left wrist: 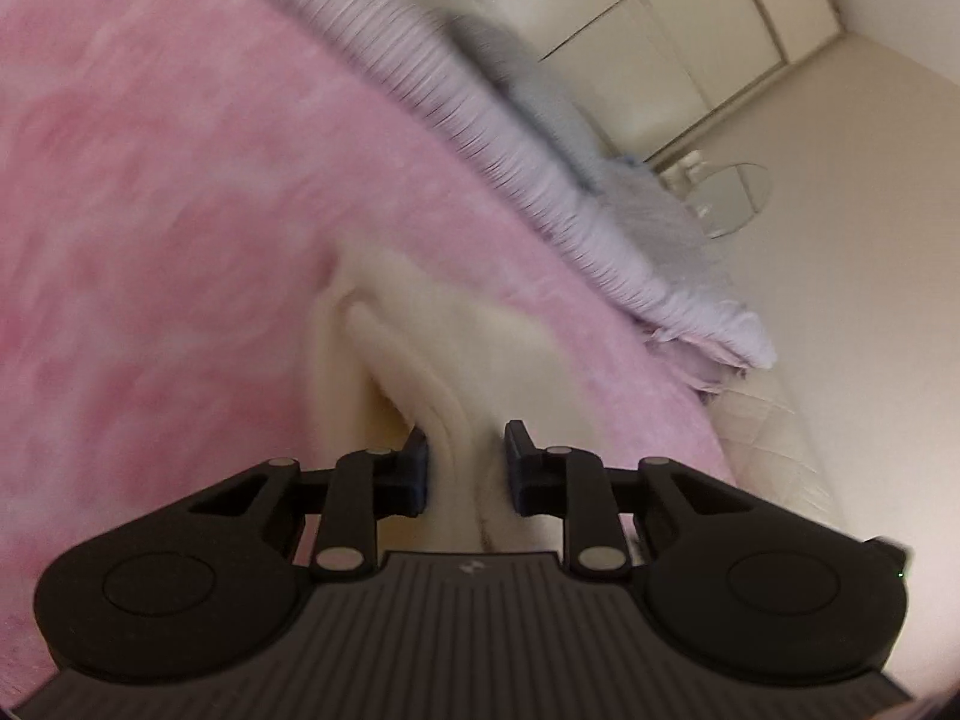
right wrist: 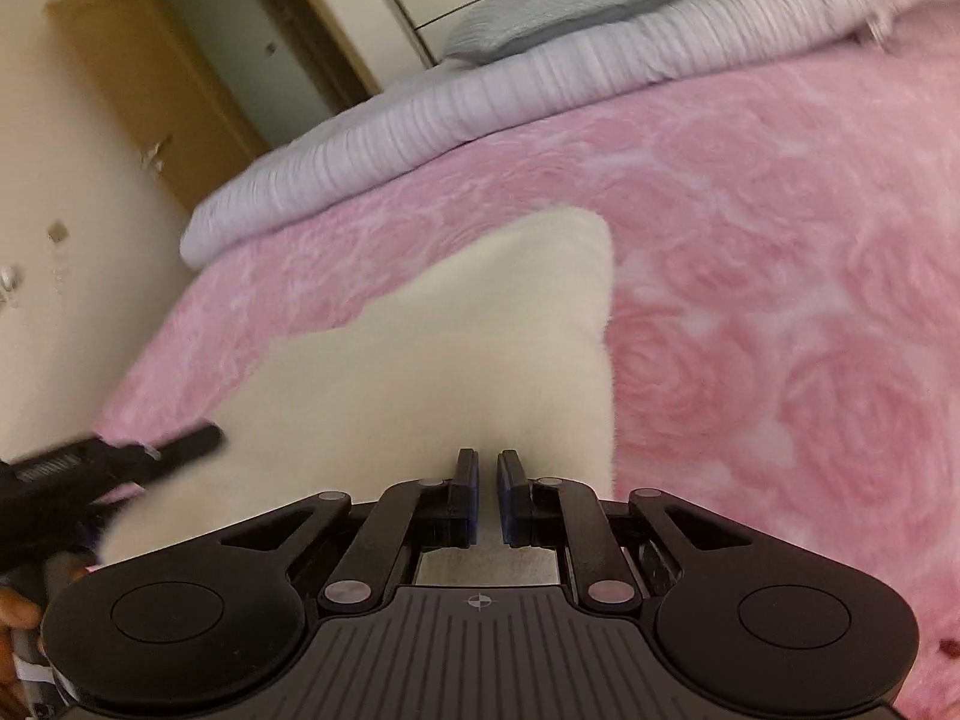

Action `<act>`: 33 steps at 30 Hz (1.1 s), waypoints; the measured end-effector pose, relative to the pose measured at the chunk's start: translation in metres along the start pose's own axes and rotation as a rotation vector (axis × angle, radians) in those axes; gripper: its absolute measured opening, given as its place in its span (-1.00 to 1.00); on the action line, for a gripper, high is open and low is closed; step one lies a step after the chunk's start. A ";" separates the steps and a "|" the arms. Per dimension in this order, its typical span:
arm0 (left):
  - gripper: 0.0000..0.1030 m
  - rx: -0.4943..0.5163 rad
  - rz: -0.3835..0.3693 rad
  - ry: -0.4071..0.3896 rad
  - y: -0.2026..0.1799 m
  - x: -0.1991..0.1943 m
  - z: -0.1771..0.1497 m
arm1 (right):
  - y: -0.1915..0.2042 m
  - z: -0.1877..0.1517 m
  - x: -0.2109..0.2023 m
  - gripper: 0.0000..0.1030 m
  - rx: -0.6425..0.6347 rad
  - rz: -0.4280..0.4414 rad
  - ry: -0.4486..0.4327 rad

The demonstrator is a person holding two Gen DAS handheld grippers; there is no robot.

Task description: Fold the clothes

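Writing: none legible | cream garment [right wrist: 456,360] | pink rose bedspread [right wrist: 780,300]

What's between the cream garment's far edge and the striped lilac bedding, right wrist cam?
Only bare pink rose blanket lies between the cream garment and the striped lilac bedding, shown in the right wrist view.

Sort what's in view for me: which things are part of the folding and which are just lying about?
Job: cream garment; left gripper, a fold of the garment between its jaws; right gripper, nearly shut at the garment's near edge.

Lying about: pink blanket; ribbed duvet; grey pillow; door.
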State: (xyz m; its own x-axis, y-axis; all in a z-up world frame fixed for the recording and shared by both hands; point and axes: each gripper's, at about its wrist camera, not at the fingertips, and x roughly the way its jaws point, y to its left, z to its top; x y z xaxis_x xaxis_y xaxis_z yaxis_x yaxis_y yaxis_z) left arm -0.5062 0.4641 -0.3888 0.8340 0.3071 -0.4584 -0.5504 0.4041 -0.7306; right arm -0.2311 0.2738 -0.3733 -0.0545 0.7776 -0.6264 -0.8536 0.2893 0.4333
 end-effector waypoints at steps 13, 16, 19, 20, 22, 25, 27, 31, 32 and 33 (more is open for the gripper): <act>-0.49 -0.012 -0.057 0.019 0.029 0.006 0.002 | -0.005 -0.006 0.001 -0.74 0.039 0.050 -0.042; -0.48 -0.108 -0.078 0.003 0.036 -0.013 0.000 | -0.038 -0.008 -0.017 -0.59 0.247 0.144 -0.042; -0.15 -0.179 -0.055 -0.030 0.039 -0.038 0.000 | -0.075 -0.014 -0.030 0.28 0.465 0.204 -0.018; 0.05 -0.201 -0.050 -0.033 0.040 -0.044 0.000 | -0.086 -0.017 -0.033 0.41 0.527 0.209 -0.005; 0.25 -0.237 -0.054 -0.021 0.038 -0.048 -0.002 | -0.101 -0.025 -0.035 0.48 0.618 0.241 -0.001; 0.26 -0.214 0.001 0.033 0.036 -0.033 -0.004 | -0.109 -0.034 -0.028 0.51 0.691 0.280 0.034; 0.26 -0.247 -0.010 0.068 0.044 -0.021 -0.009 | -0.105 -0.038 -0.019 0.51 0.691 0.289 0.072; 0.23 -0.342 -0.091 0.074 0.059 -0.005 -0.019 | -0.093 -0.037 -0.006 0.51 0.610 0.274 0.079; 0.18 -0.345 -0.095 0.075 0.059 -0.003 -0.020 | -0.090 -0.034 -0.001 0.50 0.592 0.273 0.091; 0.14 -0.350 -0.095 0.072 0.058 -0.002 -0.021 | -0.088 -0.032 0.004 0.27 0.573 0.271 0.104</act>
State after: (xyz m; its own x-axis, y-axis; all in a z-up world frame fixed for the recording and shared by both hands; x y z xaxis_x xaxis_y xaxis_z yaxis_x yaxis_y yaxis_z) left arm -0.5389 0.4691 -0.4406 0.8881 0.2155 -0.4061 -0.4344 0.1045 -0.8946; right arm -0.1731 0.2335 -0.4344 -0.3040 0.8152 -0.4930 -0.3913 0.3649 0.8448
